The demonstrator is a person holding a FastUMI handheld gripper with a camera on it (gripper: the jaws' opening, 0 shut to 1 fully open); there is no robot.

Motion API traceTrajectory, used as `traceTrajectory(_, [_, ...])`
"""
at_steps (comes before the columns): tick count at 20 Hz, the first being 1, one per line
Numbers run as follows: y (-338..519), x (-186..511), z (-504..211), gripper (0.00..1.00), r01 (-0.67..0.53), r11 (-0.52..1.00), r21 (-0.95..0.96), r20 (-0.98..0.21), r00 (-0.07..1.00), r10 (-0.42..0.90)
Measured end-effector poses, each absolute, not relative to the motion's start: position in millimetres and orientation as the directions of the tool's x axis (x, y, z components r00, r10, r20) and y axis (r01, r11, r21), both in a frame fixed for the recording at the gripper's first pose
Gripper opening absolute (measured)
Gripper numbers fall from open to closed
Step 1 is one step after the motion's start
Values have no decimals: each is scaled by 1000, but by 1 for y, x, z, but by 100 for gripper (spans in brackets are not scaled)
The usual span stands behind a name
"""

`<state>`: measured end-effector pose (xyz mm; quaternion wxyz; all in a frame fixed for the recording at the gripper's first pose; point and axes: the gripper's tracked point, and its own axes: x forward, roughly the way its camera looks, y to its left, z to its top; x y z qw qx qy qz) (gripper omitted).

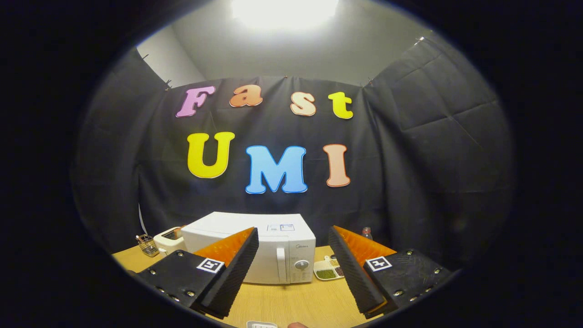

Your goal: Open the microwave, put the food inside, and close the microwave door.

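Tool [294,269]: fingers spread wide, nothing between them, held above the worktop [291,300] and aimed at the microwave.
Step in hand: the first one by my reading, the approach before opening; the microwave door is shut and no food has gone in.
Microwave [255,248]: white, standing on the worktop at 12 o'clock from the tool, ahead of the fingertips and partly covered by the left finger; its front shows in the gap between the fingers.
Door handle [281,271]: an upright white bar on the microwave's front, just left of the control panel, at 12 o'clock in the gap and nearer the left finger.
Control panel [301,266]: round dial with small buttons under it, on the right part of the front.
Food [329,269]: I take it to be the small divided dish holding green and darker bits, on the worktop just beside the microwave's right side, at about 1 o'clock, its right part hidden by the right finger.
Next move calls for: going forward and lining the fingers up on the handle, then closing on it and pulling so that the door swings open; which side it hinges on I cannot tell.
Other things: a pale toaster [167,241] and a small wire basket [148,245] at 10 o'clock, left of the microwave; a bottle top [366,233] at 2 o'clock behind the right finger.
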<state>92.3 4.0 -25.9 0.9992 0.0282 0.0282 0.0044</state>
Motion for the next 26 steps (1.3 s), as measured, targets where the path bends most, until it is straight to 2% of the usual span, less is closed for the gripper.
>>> traceTrajectory(9, [26,169,-92,98,-67,997,47,-146,987,73])
traceTrajectory(19, [38,239,-198,98,-84,994,66,-343,934,101])
traceTrajectory(21, [44,246,-216,87,-83,992,96,-384,916,114])
traceTrajectory(23, [44,251,-231,71,-63,993,104,-421,901,101])
traceTrajectory(24, [48,252,-235,57,-63,992,114,-432,895,106])
traceTrajectory(26, [58,255,-242,56,-80,988,135,-446,885,132])
